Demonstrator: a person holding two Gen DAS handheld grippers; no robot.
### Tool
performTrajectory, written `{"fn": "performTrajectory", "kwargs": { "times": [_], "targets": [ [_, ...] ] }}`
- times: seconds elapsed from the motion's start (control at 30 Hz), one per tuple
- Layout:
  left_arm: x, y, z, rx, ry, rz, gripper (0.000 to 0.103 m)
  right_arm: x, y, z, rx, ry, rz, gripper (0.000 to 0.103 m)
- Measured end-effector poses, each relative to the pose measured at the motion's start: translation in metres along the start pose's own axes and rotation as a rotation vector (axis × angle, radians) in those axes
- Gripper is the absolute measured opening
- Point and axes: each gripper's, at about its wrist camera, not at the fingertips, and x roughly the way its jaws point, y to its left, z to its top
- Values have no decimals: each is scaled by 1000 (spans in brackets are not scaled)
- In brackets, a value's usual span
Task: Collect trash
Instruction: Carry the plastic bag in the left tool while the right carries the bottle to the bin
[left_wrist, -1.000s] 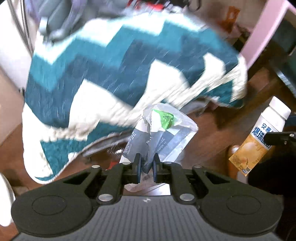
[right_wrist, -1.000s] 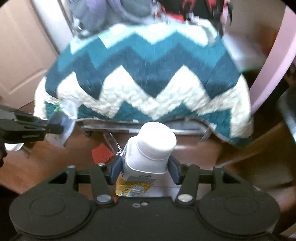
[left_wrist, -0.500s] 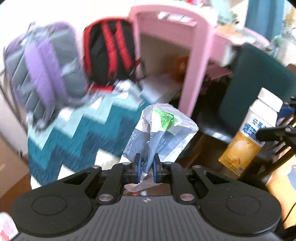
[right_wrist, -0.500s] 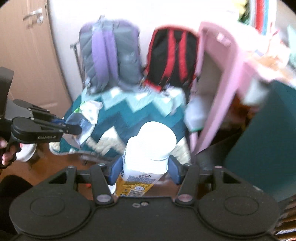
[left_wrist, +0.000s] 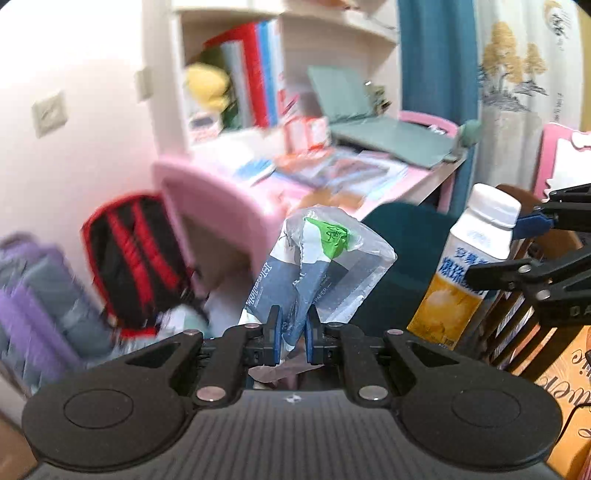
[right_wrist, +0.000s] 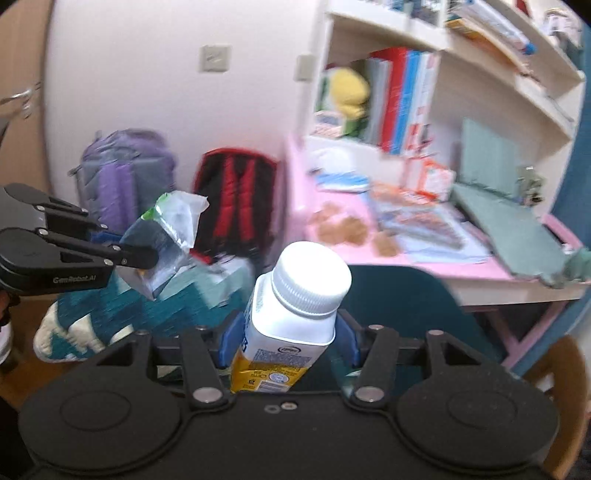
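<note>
Left wrist view, L to R. Far left of the fingers: purple backpack (left_wrist: 33, 291), blurred, then black-and-red backpack (left_wrist: 136, 258) against the wall. Above those, pink surface (left_wrist: 236, 192) w/ papers and a shelf of books (left_wrist: 255, 74), all smeared.

Left gripper (left_wrist: 293, 334) angled somewhat downward, fingers (left_wrist: 275, 334) clenched on a crumpled plastic wrapper (left_wrist: 314, 269). Wrapper pinched at its lower end, sticking up and away past the fingertips; grey-blue print, clear film, green patch near the top. "PAPER" readable on one panel; other lettering too creased to read.

Right of the fingers: drink bottle (left_wrist: 469, 266), white cap, white shoulder, yellow-orange lower label w/ blue Chinese characters, not legible enough to copy. Held off the ground by the right gripper (left_wrist: 517, 251), coming in from the right edge, blue pad against the bottle neck.

Right wrist view, L to R. Left gripper (right_wrist: 147, 251) at far left, level w/ the wrapper (right_wrist: 166, 236) poking out beyond its tips; "GenRobot.AI" on its body. Teal-and-white zigzag blanket (right_wrist: 110, 314) below it.

Centre: right gripper (right_wrist: 288, 339) also tilted somewhat down, fingers (right_wrist: 231, 339) clamped on the bottle (right_wrist: 295, 306) at both sides, cap end pointing away from the camera. Barcode-type fine print on the near face, unreadable. Teal chair back (right_wrist: 399, 295) just beyond the tips.
</note>
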Motion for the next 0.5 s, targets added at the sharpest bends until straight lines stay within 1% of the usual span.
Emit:
{"fn": "performTrajectory", "kwargs": {
  "times": [0.13,0.27,0.33,0.43,0.5],
  "targets": [
    [18,-34,32,41,-23,-35,11,-6,-38,3,25,-27,-82,53],
    [50,-69,56,86,-23,-79,11,5,-70,-2,65,-7,-146,53],
    [70,-83,64,101,-4,-95,11,16,-82,-7,77,5,-167,53],
    [95,-100,68,121,28,-107,11,34,-94,-13,86,18,-190,53],
    [111,-108,69,123,46,-116,11,45,-102,-16,103,29,-189,53]
  ]
}}
